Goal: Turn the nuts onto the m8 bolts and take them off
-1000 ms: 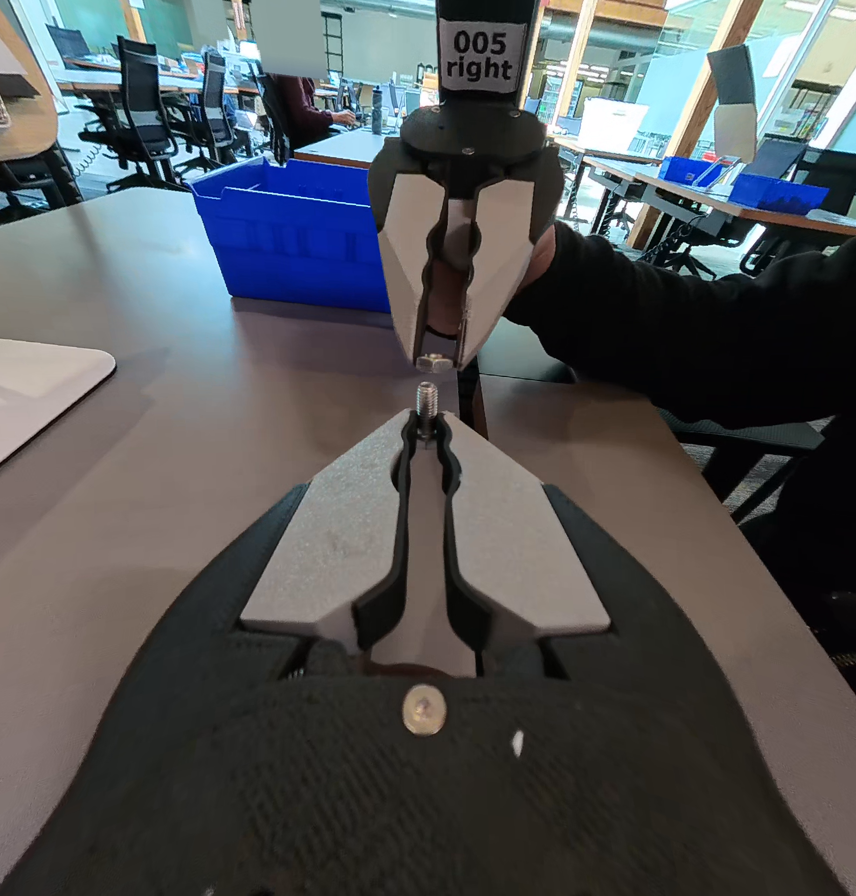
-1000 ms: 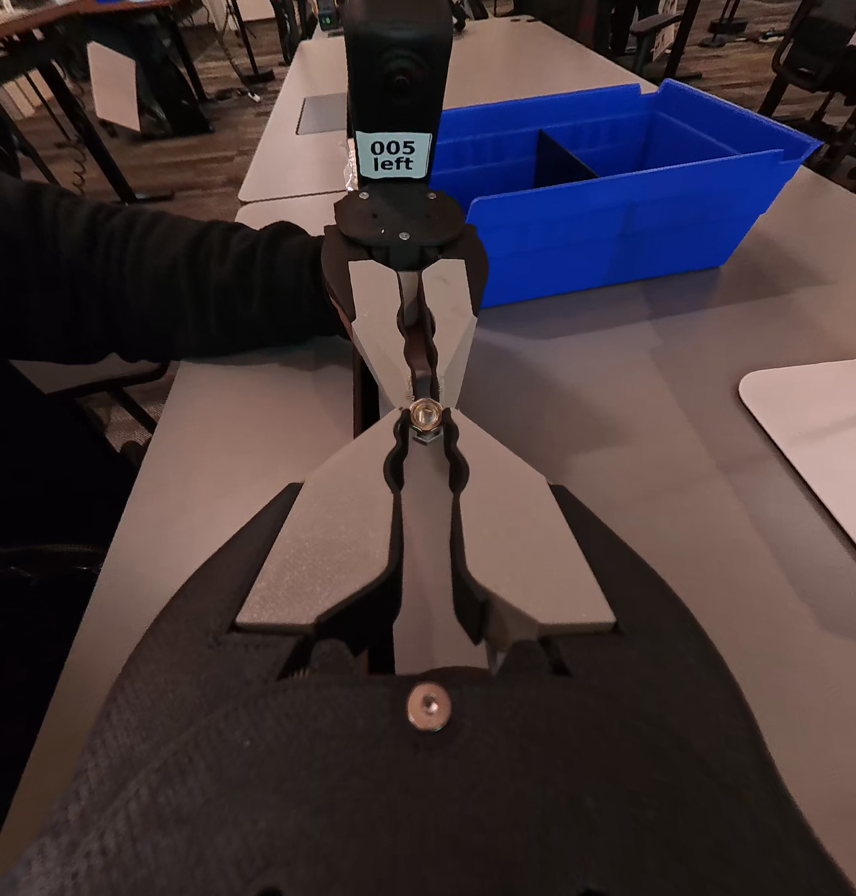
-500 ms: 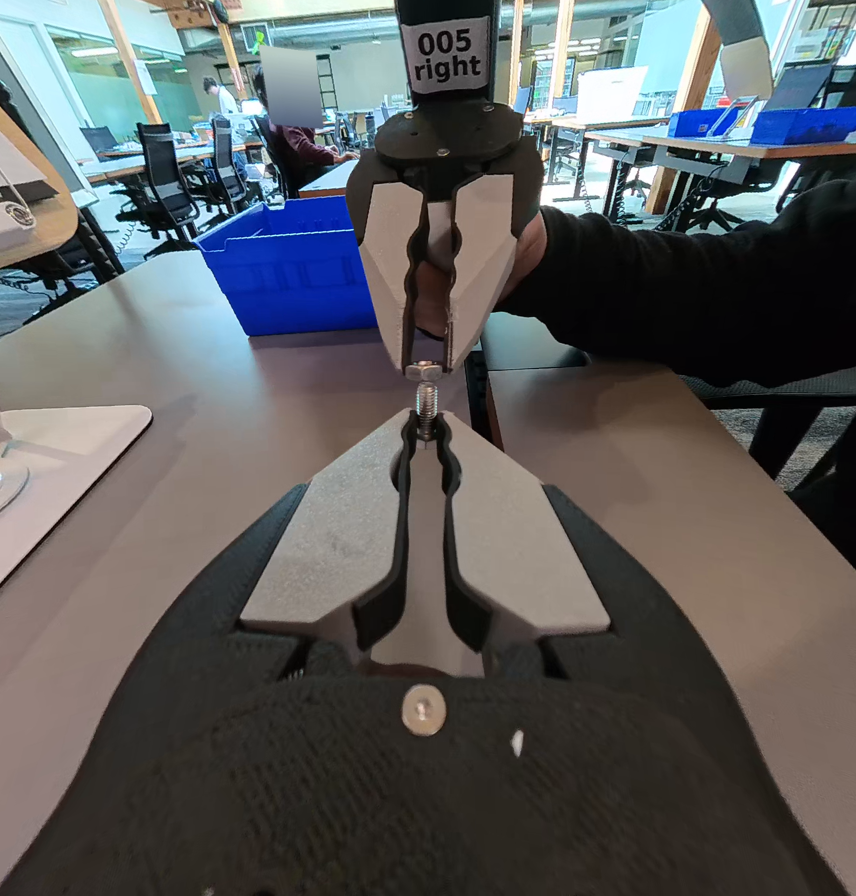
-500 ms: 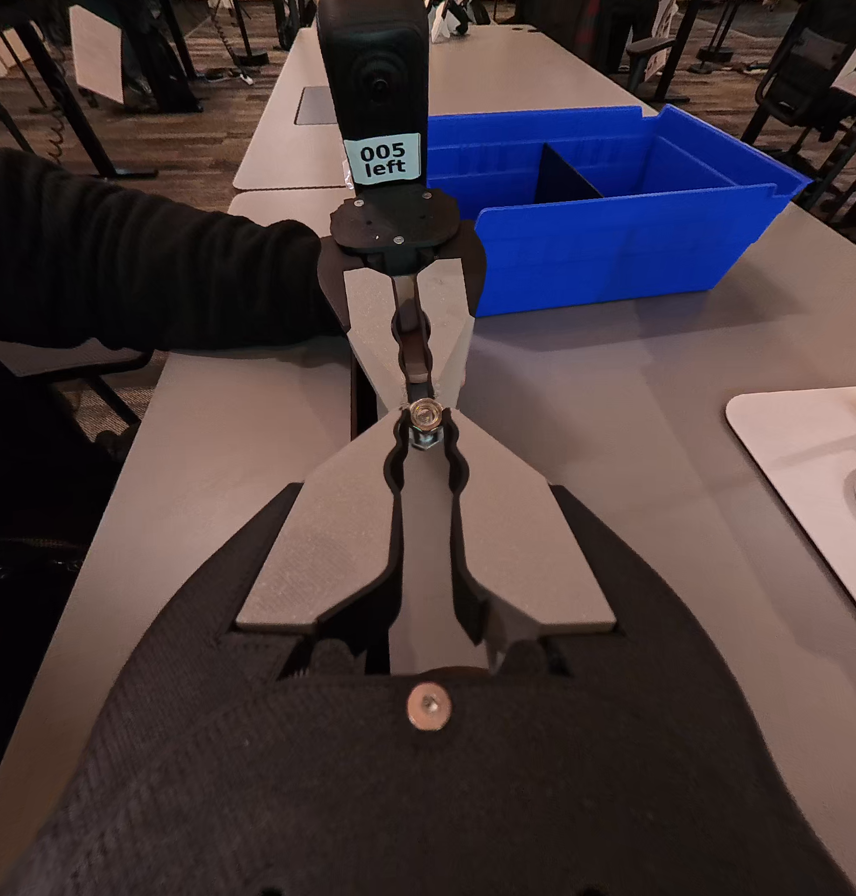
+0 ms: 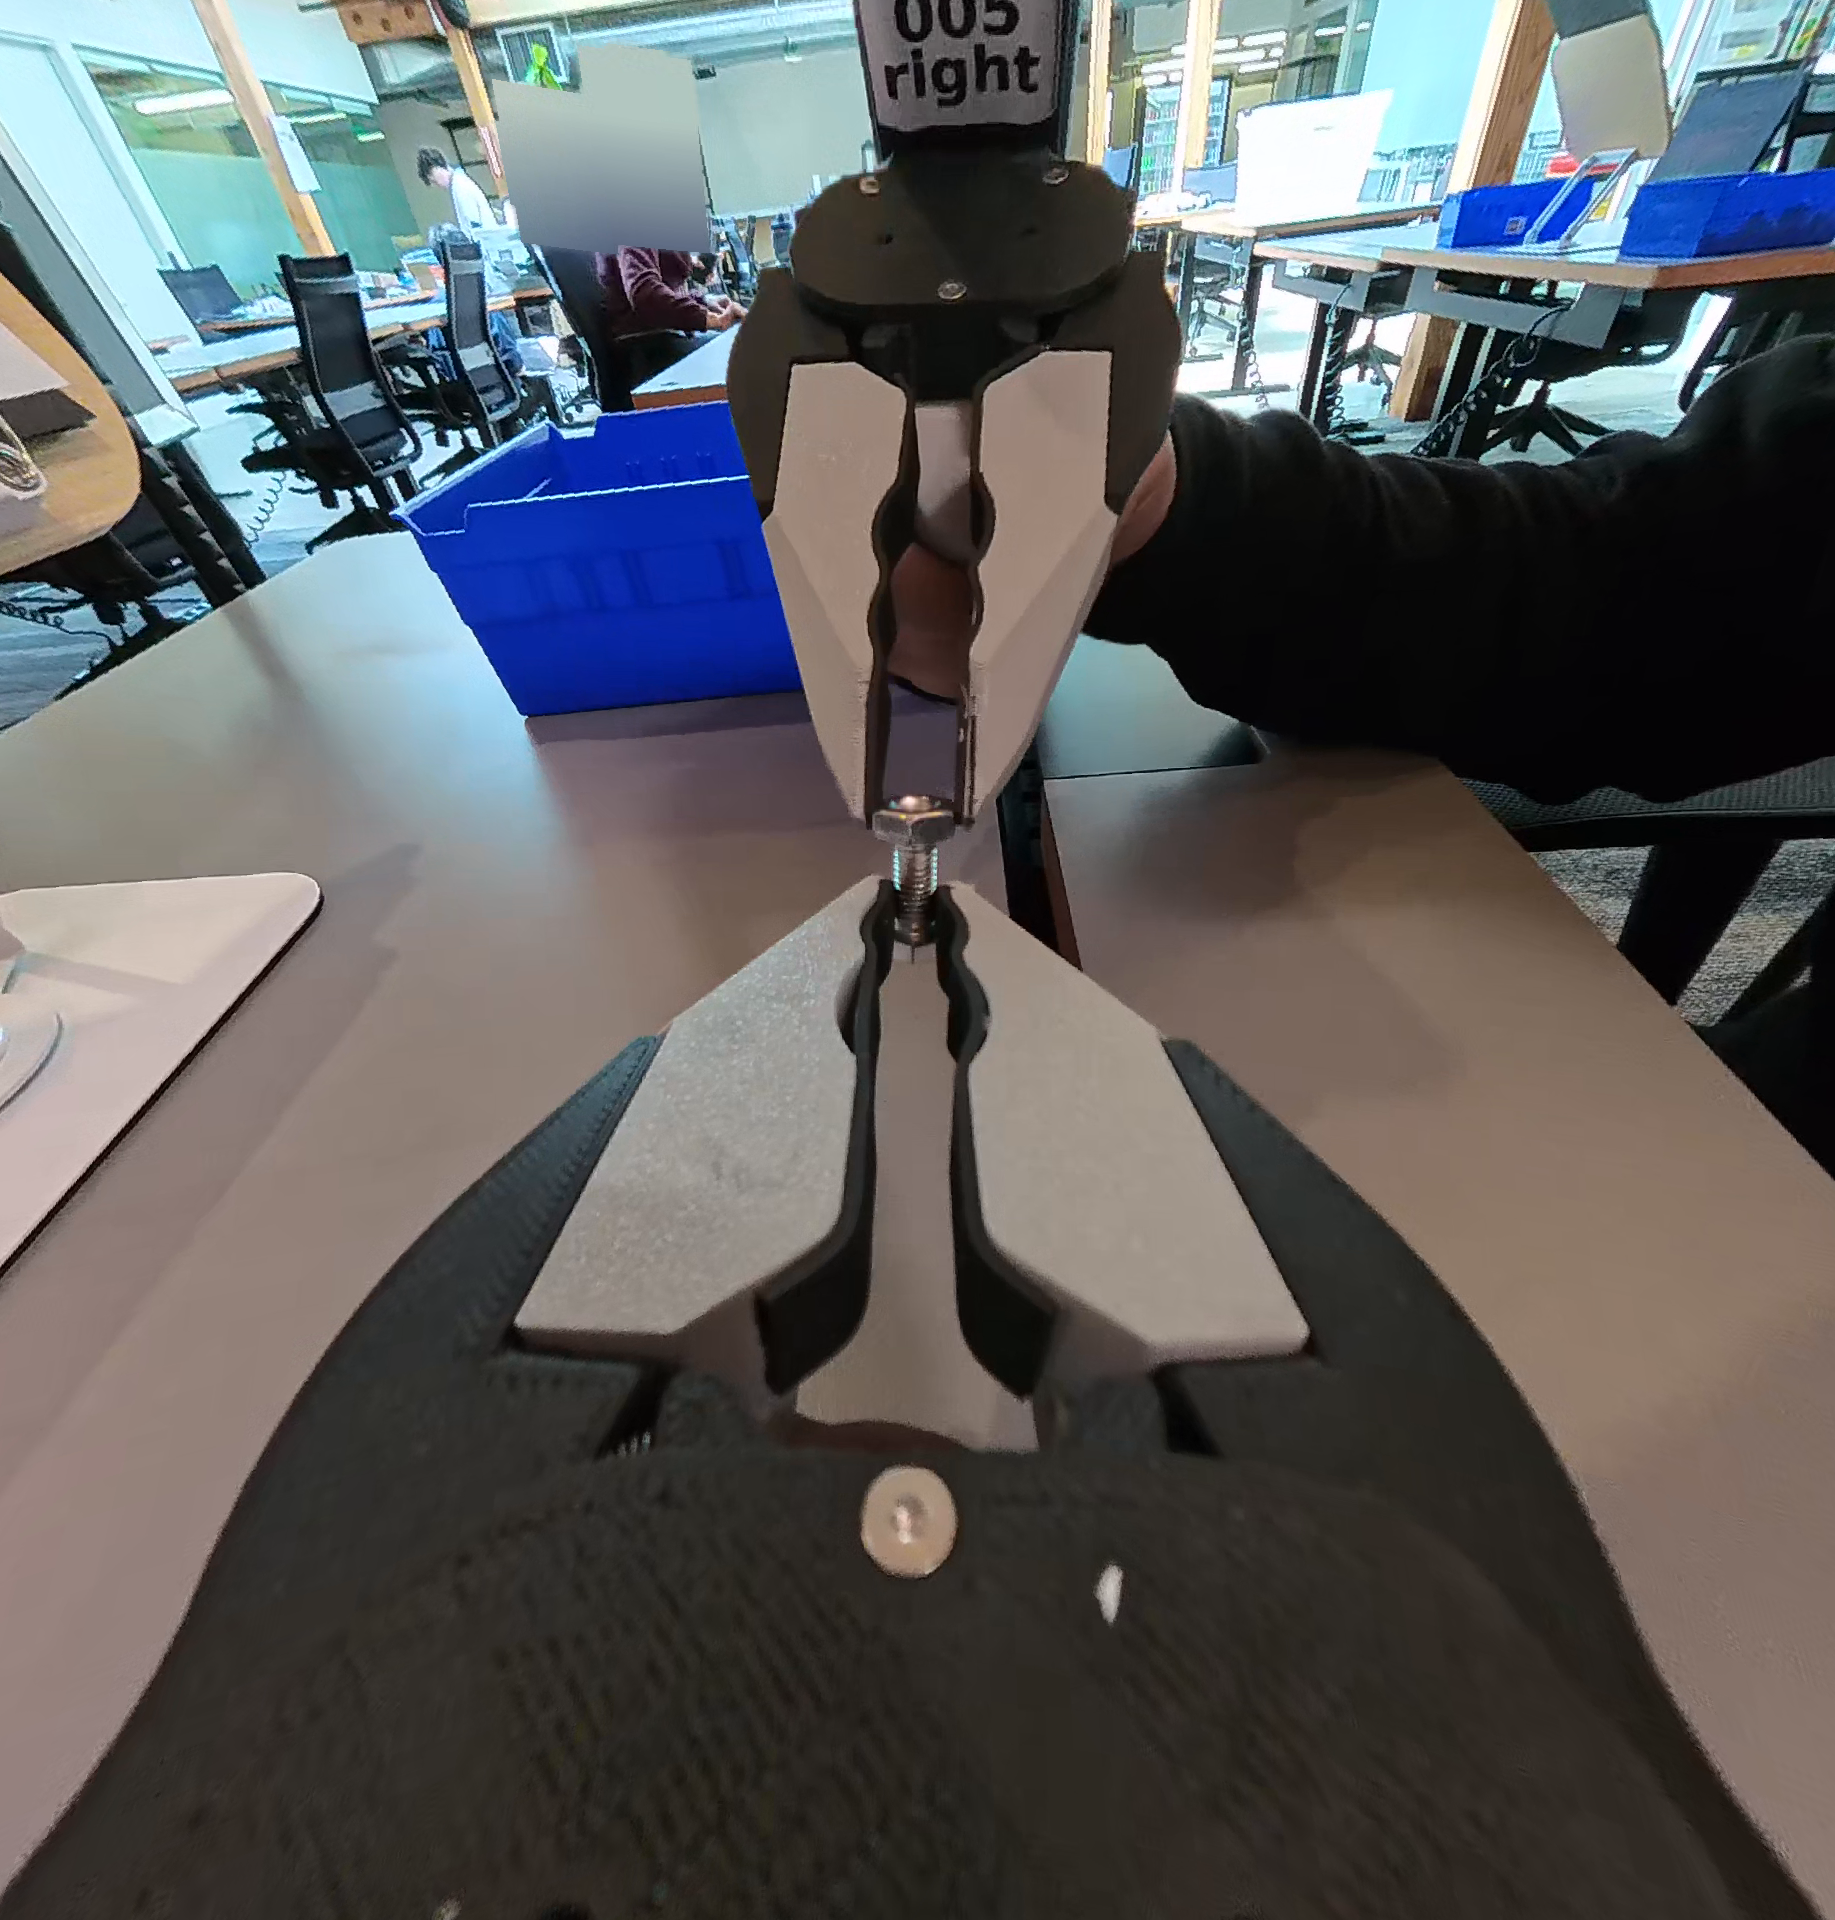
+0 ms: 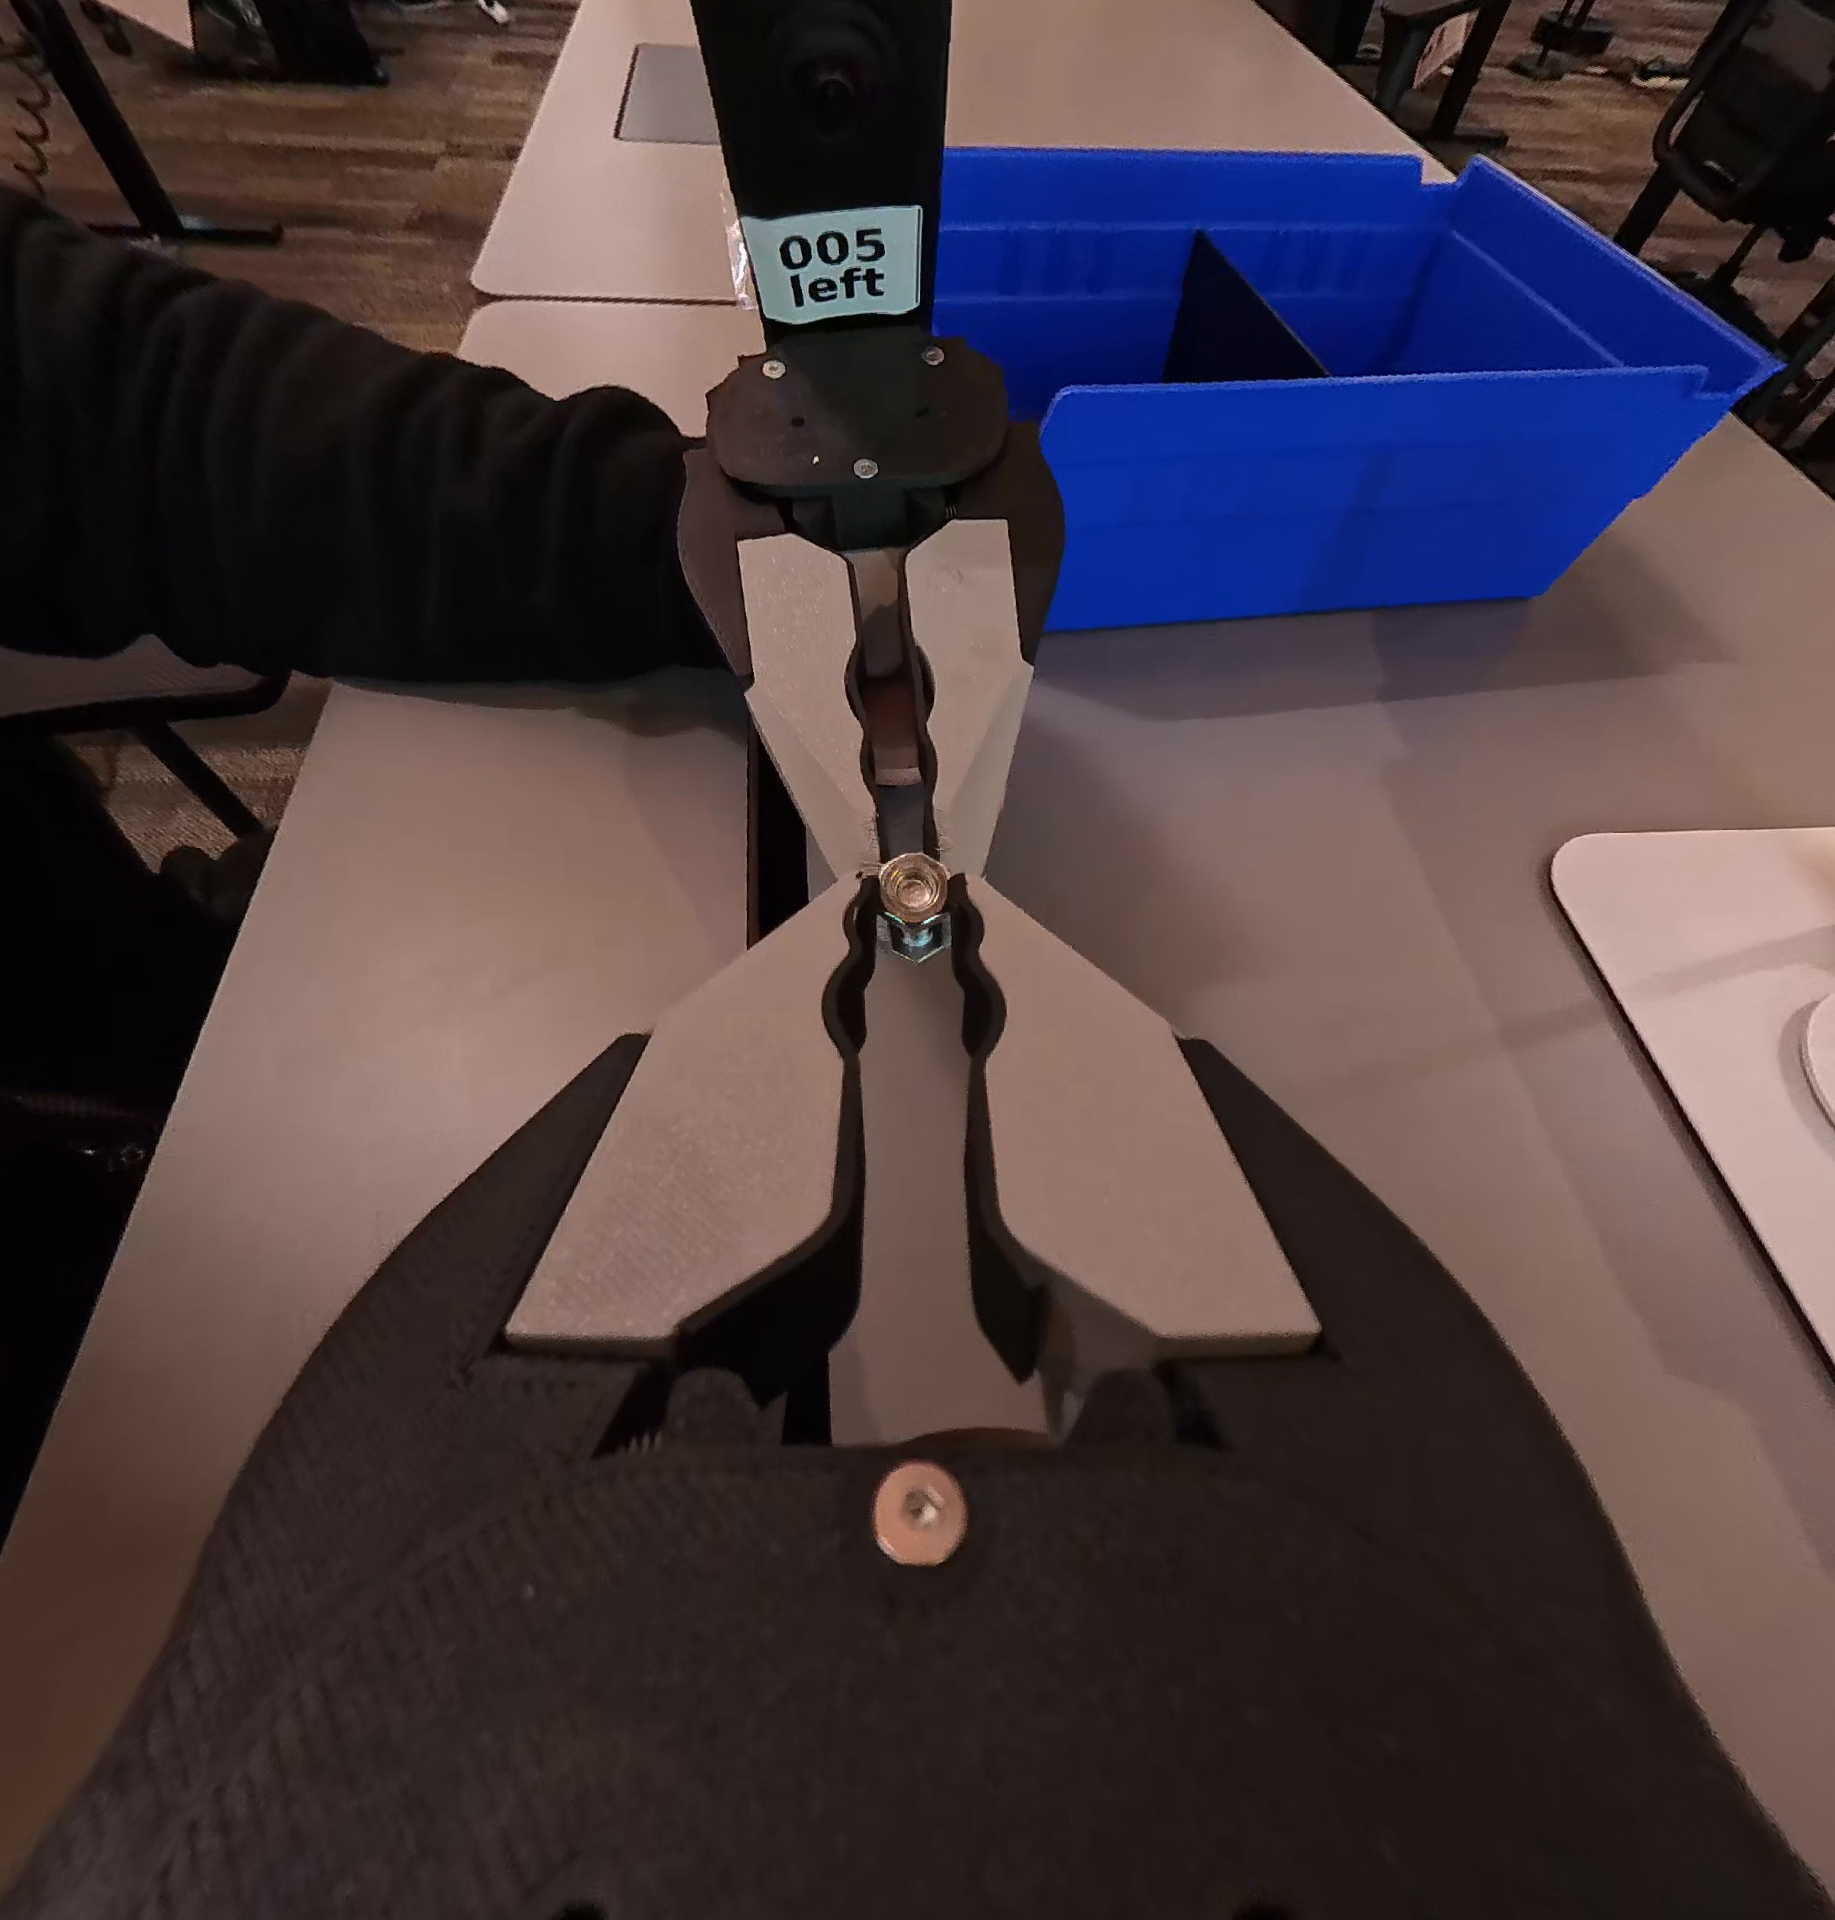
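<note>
Two grippers meet tip to tip, nut (image 5: 915, 826) on bolt (image 5: 913, 883), above table (image 5: 1308, 987) seam.

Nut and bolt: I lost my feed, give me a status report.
Left claw shut on bolt. Right claw shut on nut, seated on bolt's threaded end. Both held above table. Nothing in the way.

At the centre of the frame the right gripper (image 6: 911, 925) pinches a nut (image 6: 915, 940), and the left gripper (image 6: 908, 857) meets it tip to tip from above, closed on a bolt (image 6: 910, 886). A blue bin (image 6: 1339, 488) sits at upper right on the grey table (image 6: 1308, 831), and a white mat (image 6: 1702, 956) lies at the right edge.
</note>
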The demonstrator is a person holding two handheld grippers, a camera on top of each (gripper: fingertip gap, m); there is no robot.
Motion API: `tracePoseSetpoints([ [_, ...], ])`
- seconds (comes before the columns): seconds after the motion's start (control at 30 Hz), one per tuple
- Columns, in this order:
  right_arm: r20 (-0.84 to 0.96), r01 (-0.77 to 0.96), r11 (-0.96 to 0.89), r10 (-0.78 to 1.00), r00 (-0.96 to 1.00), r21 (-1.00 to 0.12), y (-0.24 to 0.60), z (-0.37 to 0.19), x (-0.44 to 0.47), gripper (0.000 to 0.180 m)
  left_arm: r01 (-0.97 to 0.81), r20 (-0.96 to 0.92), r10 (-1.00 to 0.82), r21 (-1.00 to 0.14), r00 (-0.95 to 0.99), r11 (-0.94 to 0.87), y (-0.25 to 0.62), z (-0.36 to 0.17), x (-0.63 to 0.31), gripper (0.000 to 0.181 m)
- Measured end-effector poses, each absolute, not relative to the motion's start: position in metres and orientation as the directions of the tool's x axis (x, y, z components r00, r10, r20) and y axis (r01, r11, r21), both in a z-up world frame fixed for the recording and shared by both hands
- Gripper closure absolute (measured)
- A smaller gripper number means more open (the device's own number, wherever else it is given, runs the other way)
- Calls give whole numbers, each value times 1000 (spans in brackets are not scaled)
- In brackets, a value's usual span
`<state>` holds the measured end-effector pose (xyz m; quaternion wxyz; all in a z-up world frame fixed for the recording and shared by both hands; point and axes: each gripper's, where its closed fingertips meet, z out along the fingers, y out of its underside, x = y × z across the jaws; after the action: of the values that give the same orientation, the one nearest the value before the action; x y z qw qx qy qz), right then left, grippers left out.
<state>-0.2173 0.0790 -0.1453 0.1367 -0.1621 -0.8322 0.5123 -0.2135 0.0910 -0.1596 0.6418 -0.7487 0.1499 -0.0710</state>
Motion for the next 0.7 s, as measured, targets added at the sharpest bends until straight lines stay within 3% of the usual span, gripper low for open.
tracePoseSetpoints([
  [0.5, -32, 179, 602, 246, -969, -778, 66, -131, -246, 169, -50, -44, -224, -998, 974, -24, 81, -142, -242, 176],
  [0.7, -39, 217, 625, 285, -958, -750, 71, -135, -256, 169, -67, -59, -162, -997, 985, -48, 86, -145, -252, 176],
])
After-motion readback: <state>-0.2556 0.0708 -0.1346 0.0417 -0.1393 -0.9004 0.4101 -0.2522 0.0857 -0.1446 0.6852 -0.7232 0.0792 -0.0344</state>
